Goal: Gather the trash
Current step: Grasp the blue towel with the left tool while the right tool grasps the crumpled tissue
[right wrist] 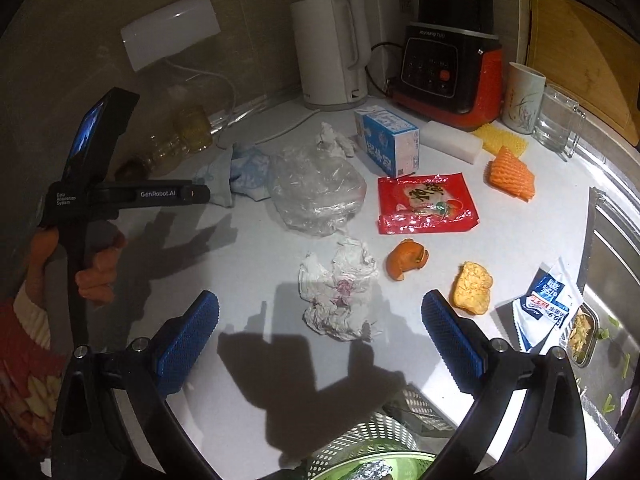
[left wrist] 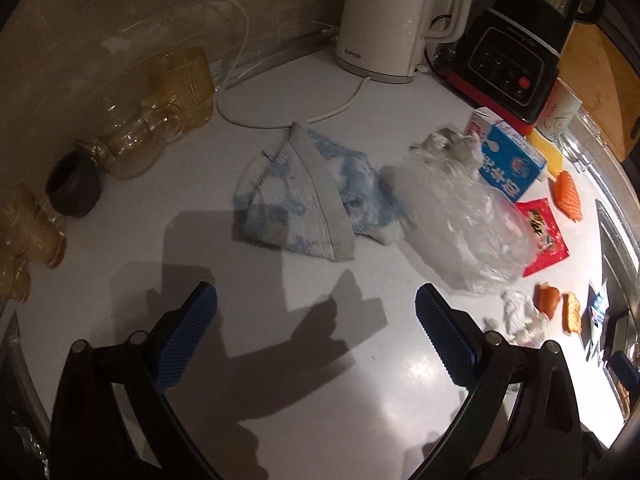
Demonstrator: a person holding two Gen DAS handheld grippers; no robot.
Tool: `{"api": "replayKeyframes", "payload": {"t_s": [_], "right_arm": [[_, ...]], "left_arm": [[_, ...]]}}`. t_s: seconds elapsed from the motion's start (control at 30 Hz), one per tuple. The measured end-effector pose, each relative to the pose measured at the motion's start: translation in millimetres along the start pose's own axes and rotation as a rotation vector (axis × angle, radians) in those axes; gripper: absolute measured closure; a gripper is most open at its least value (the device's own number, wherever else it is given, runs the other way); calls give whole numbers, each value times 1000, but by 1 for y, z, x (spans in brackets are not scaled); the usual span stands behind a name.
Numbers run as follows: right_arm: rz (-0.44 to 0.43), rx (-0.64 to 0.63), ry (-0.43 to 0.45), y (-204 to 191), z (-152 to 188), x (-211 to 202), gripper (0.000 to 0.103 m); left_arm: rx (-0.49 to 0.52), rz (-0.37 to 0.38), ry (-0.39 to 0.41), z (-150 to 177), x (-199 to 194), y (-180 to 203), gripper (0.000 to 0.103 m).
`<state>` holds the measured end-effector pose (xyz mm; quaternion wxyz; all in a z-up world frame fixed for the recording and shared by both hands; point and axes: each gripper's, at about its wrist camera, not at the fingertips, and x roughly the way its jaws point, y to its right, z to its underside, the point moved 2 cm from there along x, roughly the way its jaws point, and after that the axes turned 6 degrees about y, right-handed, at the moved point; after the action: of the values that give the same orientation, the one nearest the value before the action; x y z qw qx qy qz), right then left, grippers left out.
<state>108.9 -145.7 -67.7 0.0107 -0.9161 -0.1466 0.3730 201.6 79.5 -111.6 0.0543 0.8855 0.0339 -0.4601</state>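
Kettle [left wrist: 384, 20] reads "SUPOR"; blender base [right wrist: 444, 68] "Joyoung". Left gripper [left wrist: 316, 312] body marked "GenRobot.AI", jaws spread, empty, near the blue cloth [left wrist: 304, 196]. Right gripper [right wrist: 320, 320] spread, empty, above crumpled tissue [right wrist: 340, 288]. Red wrapper [right wrist: 426, 204] just beyond, long axis left-right. Milk carton [right wrist: 386, 140] upright, farther back.

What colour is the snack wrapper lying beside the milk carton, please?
Red, with a pale picture panel; the snack wrapper shows best in the right wrist view.
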Motion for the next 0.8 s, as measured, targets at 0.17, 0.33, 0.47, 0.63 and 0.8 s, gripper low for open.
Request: {"api": "replayKeyframes", "payload": {"t_s": [0.17,0.33,0.47,0.63,0.8], "right_arm": [[40,20,-31,3,-2,29,2],[65,53,-44,8,-1,48,2],[80,51,-55,10,0,55,2],[91,48,-82,11,4,64,6],[98,35,-91,9,5,70,11]], "left_arm": [[-3,-8,-18,-21,38,-7,8],[3,-16,-21,-31,63,-4,8],[20,-26,-10,-32,71,3,8],[47,-43,3,-30,79,10,9],[43,-27,0,-29,84,8,22]]}}
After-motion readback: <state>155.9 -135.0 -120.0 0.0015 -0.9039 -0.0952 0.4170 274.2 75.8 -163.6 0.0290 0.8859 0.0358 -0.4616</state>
